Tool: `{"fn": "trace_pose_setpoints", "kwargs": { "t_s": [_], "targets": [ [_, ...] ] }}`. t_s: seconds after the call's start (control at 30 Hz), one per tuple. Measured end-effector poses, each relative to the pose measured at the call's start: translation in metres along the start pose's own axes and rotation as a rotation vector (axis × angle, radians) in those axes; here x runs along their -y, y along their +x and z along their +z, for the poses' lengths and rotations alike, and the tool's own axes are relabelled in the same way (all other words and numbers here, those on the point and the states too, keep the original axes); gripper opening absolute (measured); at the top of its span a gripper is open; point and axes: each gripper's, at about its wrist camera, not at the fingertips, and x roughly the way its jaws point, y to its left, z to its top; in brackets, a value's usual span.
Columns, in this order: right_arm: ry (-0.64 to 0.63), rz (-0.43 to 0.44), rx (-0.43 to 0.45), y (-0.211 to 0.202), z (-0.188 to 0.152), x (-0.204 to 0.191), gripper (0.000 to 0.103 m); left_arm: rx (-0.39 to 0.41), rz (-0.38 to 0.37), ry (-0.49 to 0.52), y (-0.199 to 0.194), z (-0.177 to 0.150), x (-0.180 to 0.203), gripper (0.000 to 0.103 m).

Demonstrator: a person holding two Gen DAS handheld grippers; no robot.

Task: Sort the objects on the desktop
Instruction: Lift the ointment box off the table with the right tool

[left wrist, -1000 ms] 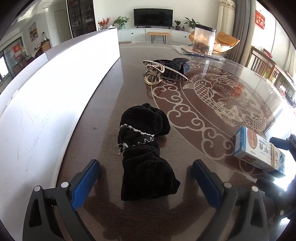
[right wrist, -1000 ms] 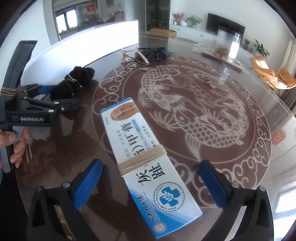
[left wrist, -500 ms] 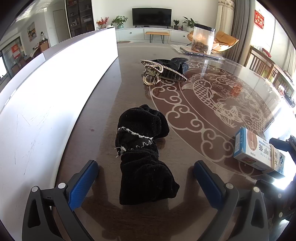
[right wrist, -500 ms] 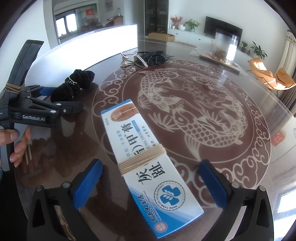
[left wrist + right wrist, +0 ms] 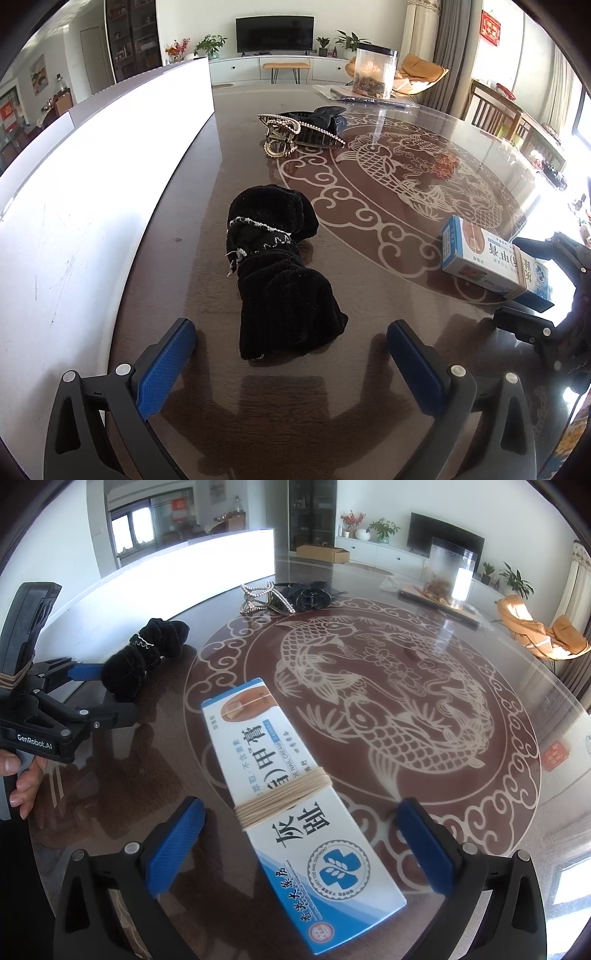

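the left gripper (image 5: 291, 354) holds its jaws wide, the black velvet scrunchie (image 5: 277, 273) lying lengthwise between them on the bench (image 5: 369, 295). the right gripper (image 5: 303, 834), jaws equally wide, straddles the cream box (image 5: 295, 794), angled slightly.

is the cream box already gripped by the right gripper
No, the right gripper is open, its blue pads standing clear of the cream box lying flat on the table.

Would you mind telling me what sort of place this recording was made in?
Most likely a home living and dining room: a flat-screen television on a low white cabinet, potted plants, and a large glass-topped dining table with wooden chairs.
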Motion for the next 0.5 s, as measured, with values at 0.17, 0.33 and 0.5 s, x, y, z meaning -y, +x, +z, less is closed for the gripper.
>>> {"fn": "trace_pose_setpoints", "kwargs": {
  "t_s": [0.17,0.33,0.5],
  "targets": [
    [-0.001,0.0,0.0,-0.001,0.0,0.0,0.103,-0.017,-0.005,0.041,0.0,0.001,0.001,0.103],
    [-0.108,0.068,-0.091,0.004,0.016,-0.004,0.103,-0.035,0.043,0.07,0.005,0.017,-0.005,0.103],
    [-0.261,0.158,-0.171,0.008,0.037,-0.018,0.068,-0.043,0.041,0.097,0.015,0.04,-0.004,0.06]
  ]
}}
